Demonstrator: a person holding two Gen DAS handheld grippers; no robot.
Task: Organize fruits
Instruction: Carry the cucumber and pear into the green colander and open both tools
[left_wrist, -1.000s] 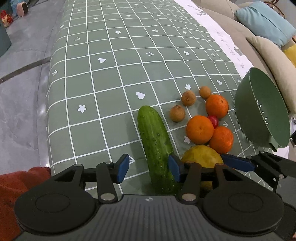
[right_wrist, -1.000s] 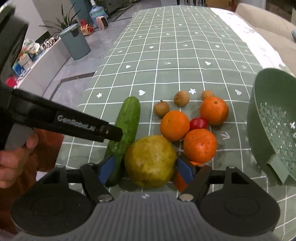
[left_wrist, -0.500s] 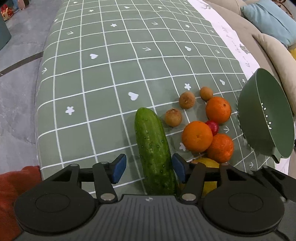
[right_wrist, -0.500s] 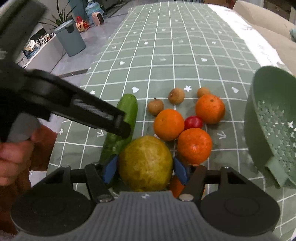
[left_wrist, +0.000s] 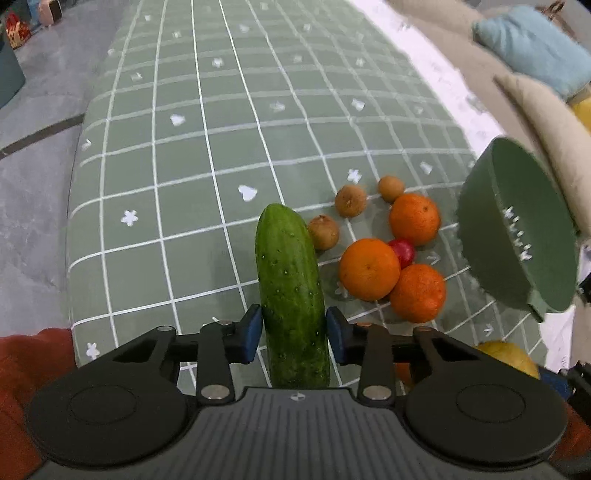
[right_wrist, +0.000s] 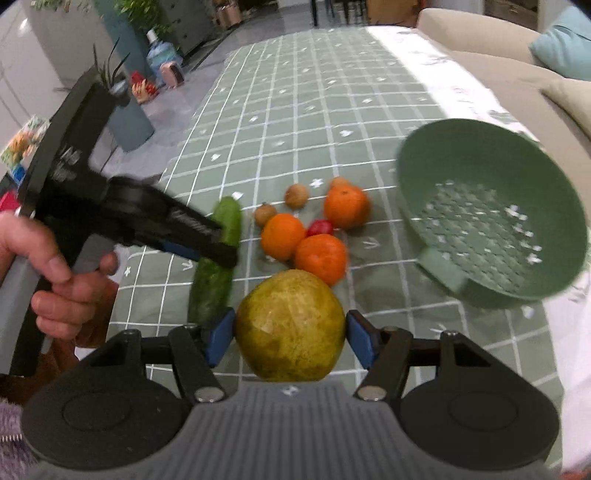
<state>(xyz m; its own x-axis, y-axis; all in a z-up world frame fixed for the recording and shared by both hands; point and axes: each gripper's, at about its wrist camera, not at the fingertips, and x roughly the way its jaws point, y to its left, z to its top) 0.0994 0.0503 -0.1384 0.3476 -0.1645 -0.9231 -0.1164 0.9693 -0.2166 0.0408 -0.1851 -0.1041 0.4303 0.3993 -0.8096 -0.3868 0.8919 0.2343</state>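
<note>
Two grippers worked over the green checked tablecloth (left_wrist: 184, 177). Nearest, the right gripper (right_wrist: 290, 334) pinched the yellow-green pear (right_wrist: 290, 326) between its blue pads, at six o'clock in its view. The left gripper (left_wrist: 293, 332) clamped the near part of the cucumber (left_wrist: 290, 280), which pointed toward twelve o'clock. Beyond, at one o'clock from the cucumber, three oranges (left_wrist: 369, 268) clustered around a small red fruit (left_wrist: 404, 252), with three brown longans (left_wrist: 350, 200) just behind. Farther right, at two o'clock, the green colander (right_wrist: 491, 210) sat tilted.
</note>
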